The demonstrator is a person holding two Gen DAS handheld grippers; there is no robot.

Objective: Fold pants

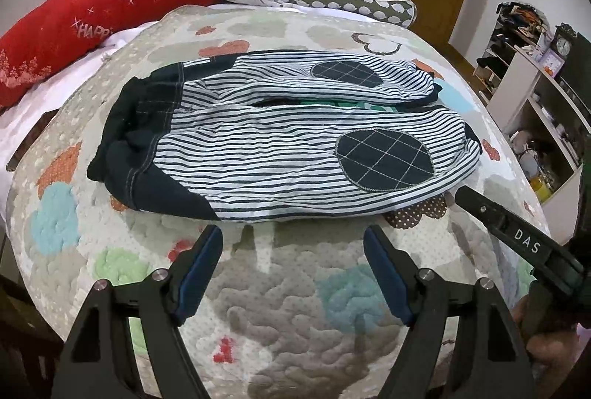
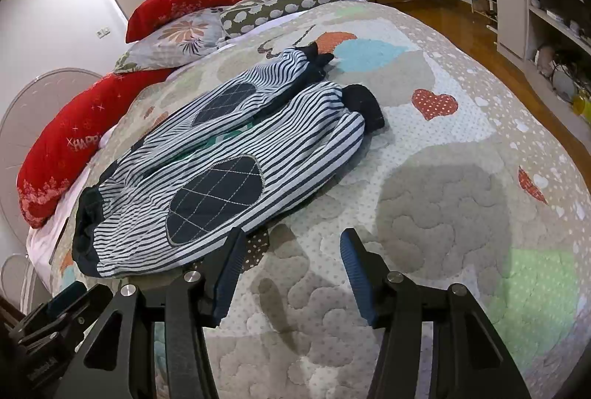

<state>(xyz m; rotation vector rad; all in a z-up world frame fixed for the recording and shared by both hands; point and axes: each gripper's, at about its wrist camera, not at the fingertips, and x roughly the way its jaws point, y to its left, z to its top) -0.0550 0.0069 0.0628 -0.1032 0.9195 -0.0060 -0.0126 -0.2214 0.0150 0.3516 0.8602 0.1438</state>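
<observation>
Striped pants (image 1: 280, 147) spread flat on the quilted bedspread (image 1: 280, 317), both legs side by side, dark waistband (image 1: 122, 125) toward the red pillow (image 1: 66, 29), dark cuffs (image 2: 364, 105) at the far end from that pillow. One dark checked knee patch (image 1: 384, 159) on each leg, a little green fabric (image 1: 347, 103) visible in the gap between the legs.

Left gripper (image 1: 293, 273) just beside the near edge of the pants, over bare bedspread, fingers spread wide, nothing between them, no contact with the cloth.

Right gripper (image 2: 290, 273) also near the pants, toward the knee patch of the near leg. Jaws about half apart, empty. Left finger (image 2: 231, 266) close at the hem edge of the pants; touching or not, cannot tell. Other finger over bare bedspread.
</observation>
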